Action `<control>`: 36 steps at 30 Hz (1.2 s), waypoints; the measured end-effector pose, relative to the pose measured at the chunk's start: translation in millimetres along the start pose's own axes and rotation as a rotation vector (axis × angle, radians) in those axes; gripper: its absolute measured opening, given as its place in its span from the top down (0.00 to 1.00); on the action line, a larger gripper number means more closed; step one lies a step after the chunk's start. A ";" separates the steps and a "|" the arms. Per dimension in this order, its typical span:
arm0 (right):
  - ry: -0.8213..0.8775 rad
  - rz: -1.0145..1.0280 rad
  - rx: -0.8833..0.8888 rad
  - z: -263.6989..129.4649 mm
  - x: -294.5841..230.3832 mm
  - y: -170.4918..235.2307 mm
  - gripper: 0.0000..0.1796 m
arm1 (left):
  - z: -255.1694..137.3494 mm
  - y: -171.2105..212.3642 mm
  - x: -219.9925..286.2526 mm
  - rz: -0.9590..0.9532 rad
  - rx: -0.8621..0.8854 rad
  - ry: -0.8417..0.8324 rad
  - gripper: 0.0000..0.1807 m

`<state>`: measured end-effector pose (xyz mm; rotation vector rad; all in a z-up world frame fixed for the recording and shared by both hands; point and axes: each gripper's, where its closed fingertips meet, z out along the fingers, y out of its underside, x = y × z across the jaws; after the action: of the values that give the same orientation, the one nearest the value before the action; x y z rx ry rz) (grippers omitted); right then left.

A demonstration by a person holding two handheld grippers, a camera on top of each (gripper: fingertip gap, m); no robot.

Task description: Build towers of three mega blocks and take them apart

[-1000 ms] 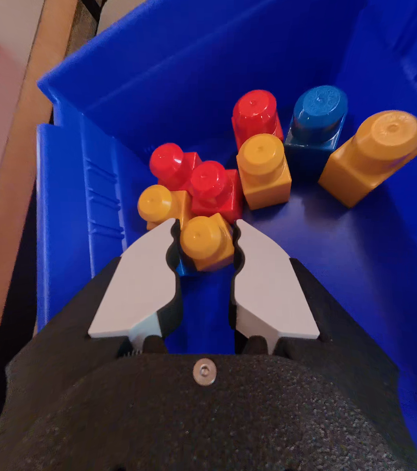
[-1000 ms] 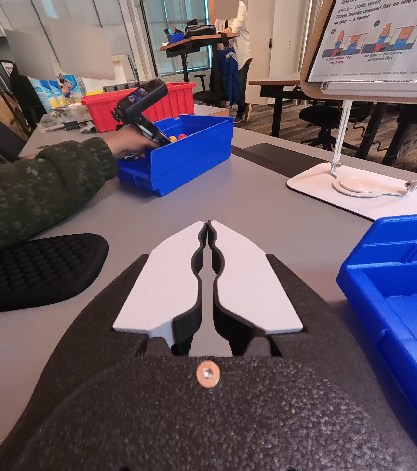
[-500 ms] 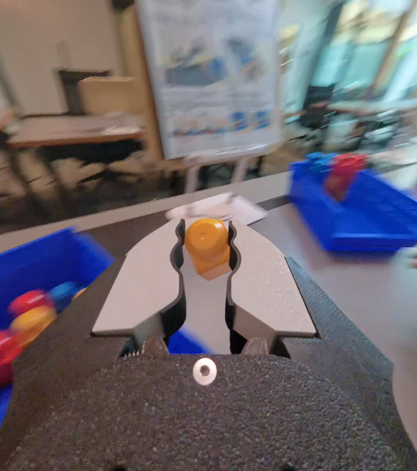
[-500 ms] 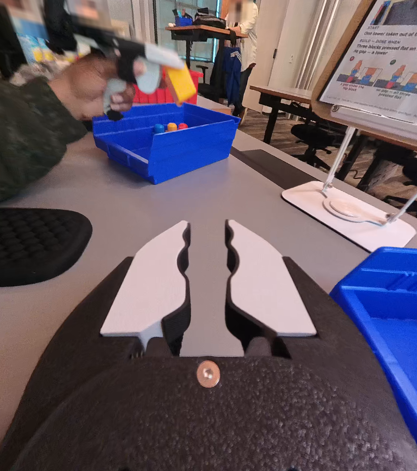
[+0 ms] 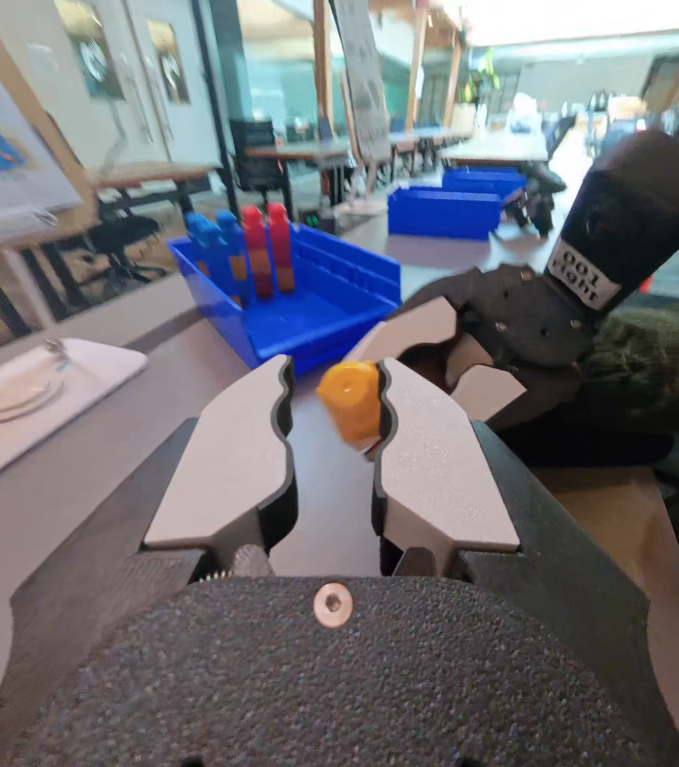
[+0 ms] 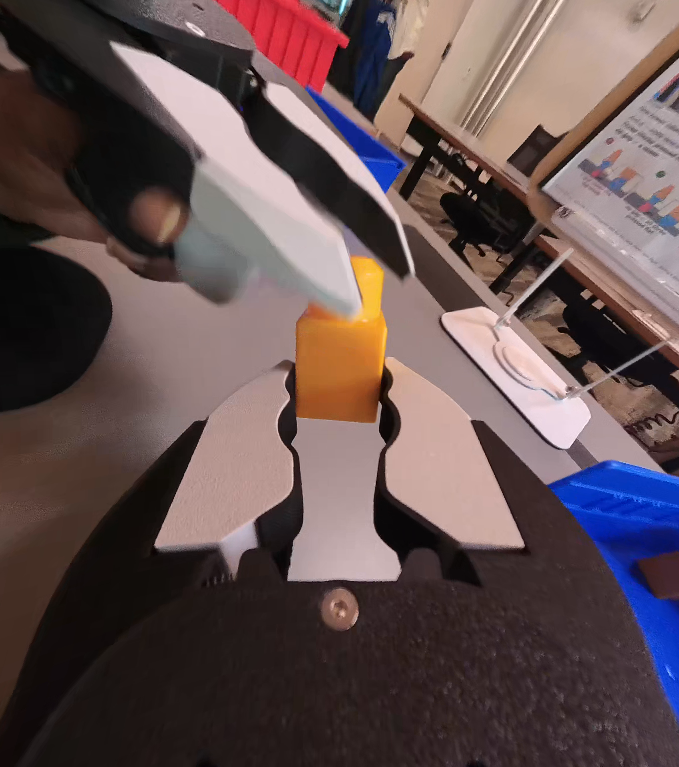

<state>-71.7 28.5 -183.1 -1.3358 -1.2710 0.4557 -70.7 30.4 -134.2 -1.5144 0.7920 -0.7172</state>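
Orange block (image 6: 339, 365) stands upright, stud up, on the grey surface (image 6: 213, 352), its body between the right tool's (image 6: 337, 384) tips, which look closed on its sides. Left tool (image 5: 333, 384) comes from above; the stud touches only one finger, jaws parted, seemingly releasing. Right tool nearer, likely steadies it.

The left gripper (image 5: 334, 398) hangs over the grey table (image 5: 59, 489) with its jaws parted. An orange block (image 5: 350, 404) sits between them, stud toward the camera, against the right finger (image 5: 429, 448) and clear of the other. The right gripper (image 5: 433, 344) comes in from the right, its fingers reaching behind the block (whether they pinch it is hidden). Farther off stands a blue bin (image 5: 308, 328) holding four towers (image 5: 246, 253) of blue, red and orange blocks.
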 end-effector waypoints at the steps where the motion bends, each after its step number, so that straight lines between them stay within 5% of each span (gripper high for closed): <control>1: 0.007 0.027 0.016 -3.1 5.7 -2.0 0.80 | -11.5 -13.2 -15.3 0.002 0.049 -0.044 0.79; 6: 0.061 0.158 0.078 -19.6 38.4 -1.6 0.79 | -111.7 -56.6 -149.7 0.093 0.195 -0.541 0.81; 11: 0.045 0.219 0.083 -18.4 44.1 4.7 0.79 | -189.9 6.2 -280.3 -0.017 -0.064 -0.908 0.78; 17: 0.013 0.166 0.046 -11.5 35.9 13.8 0.79 | -192.9 99.7 -327.8 -0.116 -0.517 -0.885 0.75; 23: 0.005 0.179 0.030 -10.6 36.3 19.8 0.79 | -186.1 145.1 -343.6 -0.075 -0.755 -0.834 0.74; 31: -0.024 0.232 0.005 -5.2 35.6 29.8 0.79 | -189.4 135.4 -347.1 -0.021 -0.746 -0.878 0.79; 36: -0.010 0.226 0.031 -9.8 39.1 24.4 0.79 | -205.6 51.5 -340.8 -0.011 -0.465 -0.993 0.79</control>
<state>-40.7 63.9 -186.1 -1.4585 -1.1208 0.6376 -438.0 189.1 -165.5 -2.0031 0.1744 0.2786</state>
